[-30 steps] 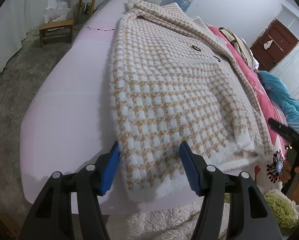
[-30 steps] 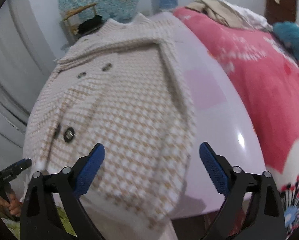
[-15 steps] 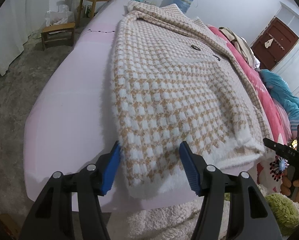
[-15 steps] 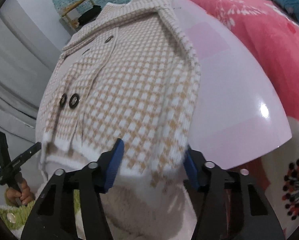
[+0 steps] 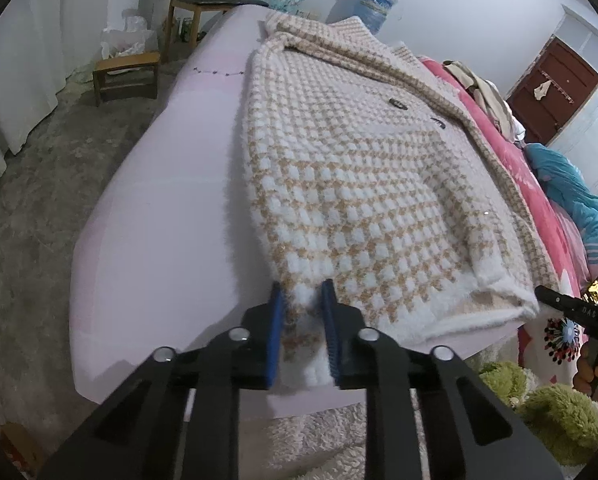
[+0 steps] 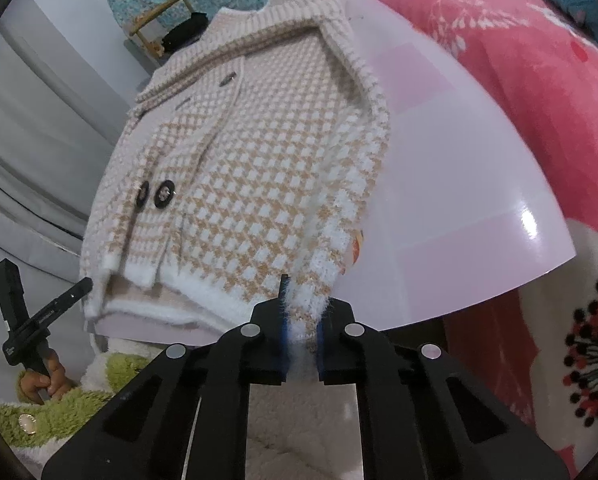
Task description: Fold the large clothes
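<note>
A fluffy tan-and-white checked coat (image 5: 359,184) lies buttoned-side up on a glossy pink board (image 5: 159,200), its white hem at the near edge. My left gripper (image 5: 302,286) is closing its jaws on the hem's left corner, and the blue pads press into the fluff. From the right wrist the same coat (image 6: 259,184) shows two dark buttons (image 6: 165,194). My right gripper (image 6: 305,300) is shut on the hem's right corner, where the fabric bunches between the pads. A hand (image 6: 45,380) holds the left gripper's handle at the lower left.
A bed under a pink floral blanket (image 6: 499,60) runs along the board's right side. A low wooden stool (image 5: 125,76), a chair (image 5: 203,4) and a water jug (image 5: 373,4) stand beyond the board. A green plush (image 5: 559,420) lies on a white fluffy rug below the hem.
Both grippers went from open around the hem corners to shut on them. The right gripper came closer and lower onto its corner. The left one barely moved.
</note>
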`<state>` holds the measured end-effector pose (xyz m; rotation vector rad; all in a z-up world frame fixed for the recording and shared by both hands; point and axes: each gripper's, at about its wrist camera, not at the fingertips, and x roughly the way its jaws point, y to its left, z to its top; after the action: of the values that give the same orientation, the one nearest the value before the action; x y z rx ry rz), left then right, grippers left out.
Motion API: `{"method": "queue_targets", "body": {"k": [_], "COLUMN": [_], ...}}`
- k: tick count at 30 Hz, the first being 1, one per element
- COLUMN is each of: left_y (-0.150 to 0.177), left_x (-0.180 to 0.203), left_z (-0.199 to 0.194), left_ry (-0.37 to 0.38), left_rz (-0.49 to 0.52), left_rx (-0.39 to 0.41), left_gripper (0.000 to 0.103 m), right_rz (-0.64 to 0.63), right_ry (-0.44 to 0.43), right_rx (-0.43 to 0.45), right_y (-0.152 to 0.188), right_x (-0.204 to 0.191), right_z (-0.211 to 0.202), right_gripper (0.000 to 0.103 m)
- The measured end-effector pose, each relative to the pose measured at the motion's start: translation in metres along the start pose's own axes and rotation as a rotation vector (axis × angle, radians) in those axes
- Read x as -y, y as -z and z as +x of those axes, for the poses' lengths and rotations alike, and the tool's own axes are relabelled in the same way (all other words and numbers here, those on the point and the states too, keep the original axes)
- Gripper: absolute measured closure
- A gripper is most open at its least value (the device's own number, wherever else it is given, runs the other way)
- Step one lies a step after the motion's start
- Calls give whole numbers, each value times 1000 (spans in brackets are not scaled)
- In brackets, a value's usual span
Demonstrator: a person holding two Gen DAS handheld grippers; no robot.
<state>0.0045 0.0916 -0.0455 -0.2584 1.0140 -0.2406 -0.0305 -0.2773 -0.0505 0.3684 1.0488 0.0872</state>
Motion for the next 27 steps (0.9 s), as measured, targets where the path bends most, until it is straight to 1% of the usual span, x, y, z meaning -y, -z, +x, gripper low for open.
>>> {"method": "queue_targets", "body": {"k": [3,6,11,12,16,17,19,20,21,22,24,27], "left_y": [-3,-4,-5,-5,-4,-3,-3,-3,-3,-4,-6,-18], "left_x": [4,7,2,0,-2,-2,-1,1,3,6,8,13], "left_z": [-5,-7,2,3,6,7,8,7,4,0,-7,-20], "left_ry": [-2,3,17,26,33,32,26,21,17,16,31,63], "left_rz": [27,45,18,7,-7,-8,-4,6,19,31,37,34], "left_rx": [18,22,-39,-49,-72,-73,-72,-64,-52,-35,-10,34], "left_gripper": [92,93,92,91,89,89,89,89,93,94,94,95], "right_rz": [8,19,59,66,73,73,66,64,61,56,52,66], "right_ry": [-17,-34,-62,-69,-85,-90,-94,-94,-94,-92,-101,-137], "right_rx": [22,18,-52,-62,-71,-70,-65,-60,-52,-42,-16,34], "right_y": [1,-1,4,6,11,11,10,10,9,8,5,-6], "right_x": [1,3,9,9,9,10,11,11,11,10,9,9], "right_z": [-11,-12,2,4,7,7,6,6,3,0,-8,-26], "right_gripper": [96,95,85,81,80,80,93,94,95,96,96,96]}}
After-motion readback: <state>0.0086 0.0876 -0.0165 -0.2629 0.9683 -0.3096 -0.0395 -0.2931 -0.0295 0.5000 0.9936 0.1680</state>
